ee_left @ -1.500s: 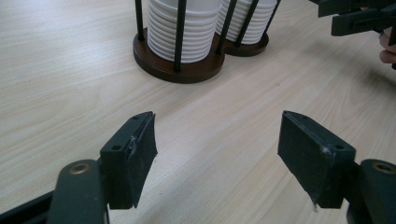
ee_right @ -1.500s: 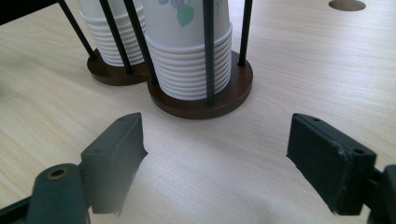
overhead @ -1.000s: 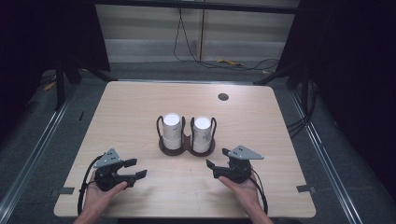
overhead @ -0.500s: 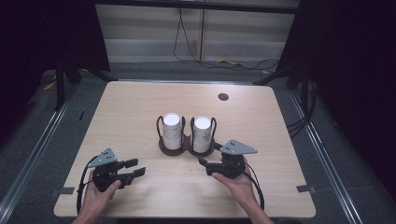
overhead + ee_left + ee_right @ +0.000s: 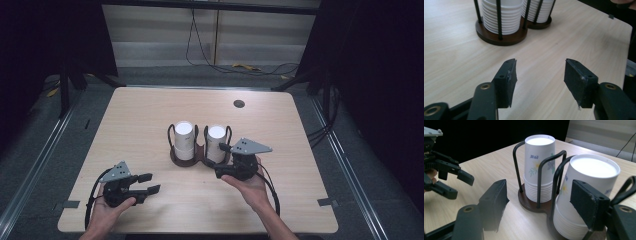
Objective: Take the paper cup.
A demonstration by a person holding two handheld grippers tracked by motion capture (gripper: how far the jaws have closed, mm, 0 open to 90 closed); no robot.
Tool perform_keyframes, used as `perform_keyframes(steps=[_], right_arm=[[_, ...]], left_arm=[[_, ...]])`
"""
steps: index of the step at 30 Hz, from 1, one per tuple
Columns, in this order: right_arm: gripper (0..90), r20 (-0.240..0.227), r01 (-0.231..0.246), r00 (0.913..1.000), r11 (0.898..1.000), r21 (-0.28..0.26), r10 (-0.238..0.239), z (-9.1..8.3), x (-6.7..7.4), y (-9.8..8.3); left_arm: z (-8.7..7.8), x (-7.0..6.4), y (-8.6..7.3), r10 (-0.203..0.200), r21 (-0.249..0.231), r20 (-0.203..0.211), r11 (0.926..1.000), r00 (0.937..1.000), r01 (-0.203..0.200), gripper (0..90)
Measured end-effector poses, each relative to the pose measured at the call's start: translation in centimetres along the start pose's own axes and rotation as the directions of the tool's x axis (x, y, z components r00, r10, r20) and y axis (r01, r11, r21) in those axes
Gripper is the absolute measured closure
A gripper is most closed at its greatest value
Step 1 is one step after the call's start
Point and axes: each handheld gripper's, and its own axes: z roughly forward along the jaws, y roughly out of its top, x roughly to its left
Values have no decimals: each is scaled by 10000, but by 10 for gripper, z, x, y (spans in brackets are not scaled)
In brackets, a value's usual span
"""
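Paper cup stacks (image 5: 216,142) in wire holder (image 5: 172,135), right hand-held gripper (image 5: 220,161) beside, closing, nothing clamped, left hand-held gripper (image 5: 150,183) apart.

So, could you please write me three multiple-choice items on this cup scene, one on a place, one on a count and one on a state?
1. Where does the right gripper sit?
A. beside the right cup stack
B. at the table's far edge
C. over the round hole

2. How many stacks of paper cups stand in the wire holder?
A. one
B. two
C. four

3. What is between the left gripper's jaws?
A. a paper cup
B. a cable
C. nothing, only bare table below

Answers:
1. A: in the high view it is close against the right cup stack, on the person's side.
2. B: the left cup stack and the right one stand side by side on the brown base.
3. C: the left gripper view shows the jaws apart with just the wooden table beyond them.
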Motion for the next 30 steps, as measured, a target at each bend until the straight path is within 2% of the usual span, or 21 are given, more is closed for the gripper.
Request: perform_keyframes(steps=[2,3,4,5,9,13,18,19,23,30], right_arm=[[316,-52,43,10000,10000,-9,-43,1,0,1],[381,-429,29,9991,10000,47,-27,5,-2,4],[381,-429,29,9991,10000,47,-27,5,-2,4],[380,-667,-81,9977,9999,67,85,6,-4,5],[376,-875,33,9962,10000,61,-28,14,-3,18],[346,-1016,175,9947,9997,182,-156,22,-3,31],[358,-1524,-40,9883,9992,398,100,37,-11,43],[352,-1505,-14,9886,9991,427,78,39,-11,47],[355,-1629,343,9864,9966,752,-217,48,-10,61],[386,-1862,658,9817,9893,1305,-408,65,-12,72]], left_arm=[[1,-1,0,68,68,-35,10000,10000,-68,399],[3,-3,0,204,232,112,9995,9997,-206,384],[3,-3,0,204,232,112,9995,9997,-206,369],[3,-3,0,259,270,158,9993,9995,-263,369],[5,-5,1,374,281,165,9989,9992,-379,310],[6,-4,1,237,367,215,9990,9995,-245,249],[7,-6,2,278,278,232,9992,9993,-285,248],[7,-6,2,267,283,265,9992,9993,-274,249],[7,-6,2,289,317,292,9991,9992,-298,249],[11,-8,4,302,353,429,9989,9986,-317,245]])
